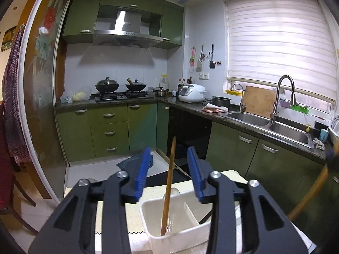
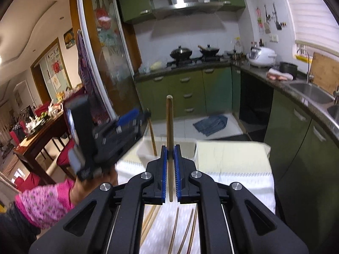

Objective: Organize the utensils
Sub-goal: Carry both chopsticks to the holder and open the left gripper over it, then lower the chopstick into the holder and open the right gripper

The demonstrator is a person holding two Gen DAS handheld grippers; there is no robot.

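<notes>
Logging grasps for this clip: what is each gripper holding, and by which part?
The right gripper is shut on a wooden chopstick, gripped partway along its shaft. The left gripper is open and holds nothing.

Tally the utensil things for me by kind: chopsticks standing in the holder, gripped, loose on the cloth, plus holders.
Chopstick standing in the white holder: 1 (holder)
Chopstick clamped in the right gripper: 1
Loose chopsticks on the cloth: 5 showing, partly hidden by the gripper
White holder: 1
Total: 8
</notes>
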